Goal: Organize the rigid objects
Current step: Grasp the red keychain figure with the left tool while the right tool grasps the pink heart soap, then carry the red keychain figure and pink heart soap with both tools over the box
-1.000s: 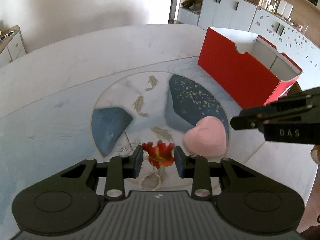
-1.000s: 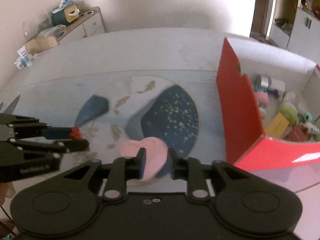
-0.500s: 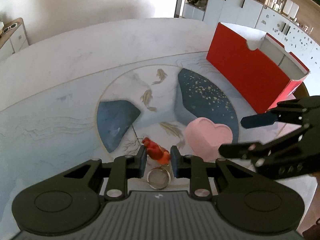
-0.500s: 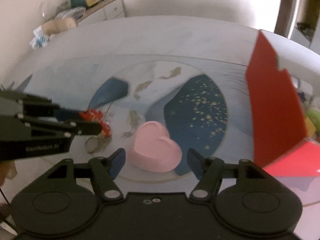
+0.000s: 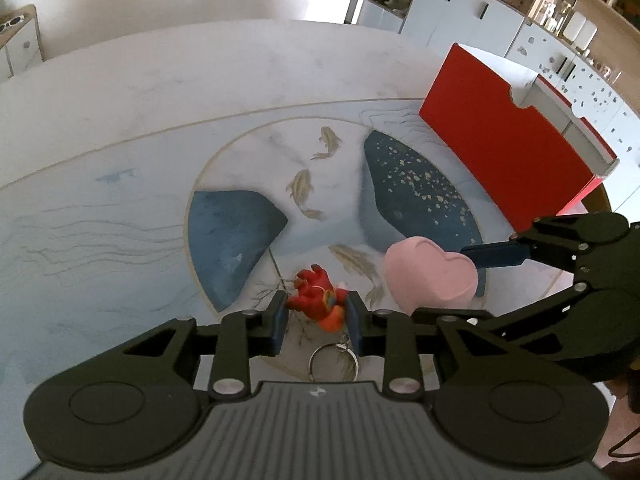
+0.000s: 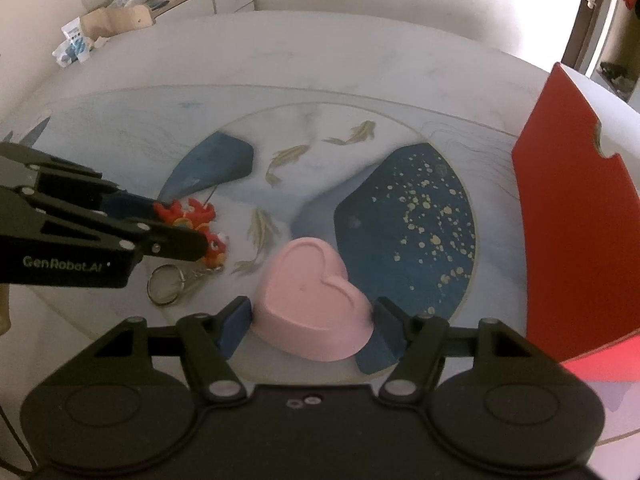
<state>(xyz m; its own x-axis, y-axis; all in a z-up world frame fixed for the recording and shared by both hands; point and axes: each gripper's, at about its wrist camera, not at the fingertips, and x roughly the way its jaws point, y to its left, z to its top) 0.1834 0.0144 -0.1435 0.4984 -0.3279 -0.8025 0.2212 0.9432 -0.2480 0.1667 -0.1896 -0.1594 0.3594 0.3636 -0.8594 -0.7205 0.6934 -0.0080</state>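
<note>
A: Nearest the right wrist camera, what do you see?

B: The right gripper (image 6: 310, 326) has its jaws spread on either side of the pink heart box (image 6: 314, 302). They opened wide just now. The blue pads stand just beside its flanks; I cannot tell whether they touch, so call it released. The box sits on the worktop (image 6: 280, 64).

A: And the left one?

B: The left gripper (image 5: 318, 322) has narrow jaws on either side of the red keychain figure (image 5: 318, 300), and they have just opened a little. The pads sit right against it, though I cannot tell if they press. Its key ring (image 5: 334, 362) lies on the worktop, nearer the camera.

A: Further out?

B: The red box (image 5: 504, 152) stands at the far right, well apart from both objects. Its inside is hidden from here.
</note>
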